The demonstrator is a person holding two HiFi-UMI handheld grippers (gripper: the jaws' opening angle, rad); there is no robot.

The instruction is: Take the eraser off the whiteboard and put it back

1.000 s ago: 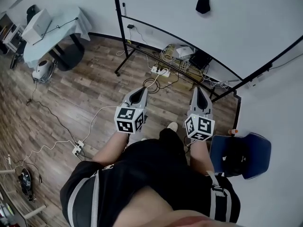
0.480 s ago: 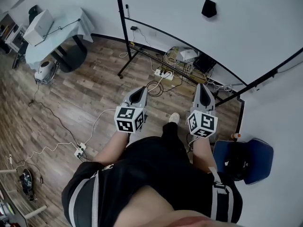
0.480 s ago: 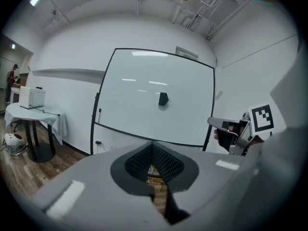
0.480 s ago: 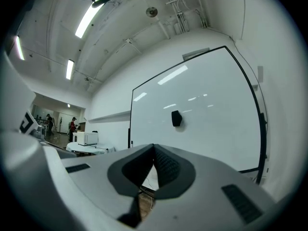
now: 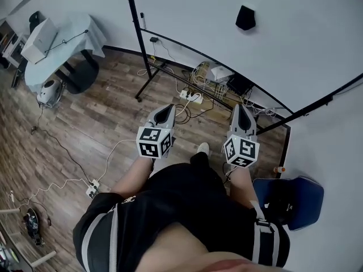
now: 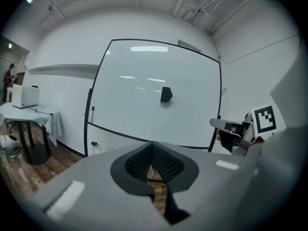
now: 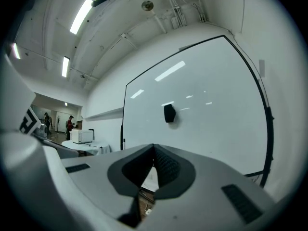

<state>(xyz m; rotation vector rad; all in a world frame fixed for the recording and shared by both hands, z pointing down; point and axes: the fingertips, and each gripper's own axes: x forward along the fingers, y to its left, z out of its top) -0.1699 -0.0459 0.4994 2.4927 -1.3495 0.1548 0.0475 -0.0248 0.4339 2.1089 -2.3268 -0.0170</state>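
Note:
The black eraser (image 5: 245, 17) sticks to the whiteboard (image 5: 193, 10), high up and to the right of its middle. It also shows as the eraser (image 6: 166, 94) in the left gripper view and the eraser (image 7: 169, 113) in the right gripper view, well ahead of both. My left gripper (image 5: 166, 110) and right gripper (image 5: 239, 107) are held side by side at waist height, pointing at the board. Each is shut with nothing between the jaws. The left gripper (image 6: 153, 144) and the right gripper (image 7: 154, 148) stand far from the board.
A tangle of cables and power strips (image 5: 211, 75) lies on the floor under the board's stand. A cloth-covered table (image 5: 68, 35) with a white box stands at the left. A blue chair (image 5: 303, 194) is at the right. A marker (image 5: 143, 20) hangs on the board's frame.
The person has stepped nearer the whiteboard, carrying both shut grippers forward together. The eraser has stayed in its place on the board.

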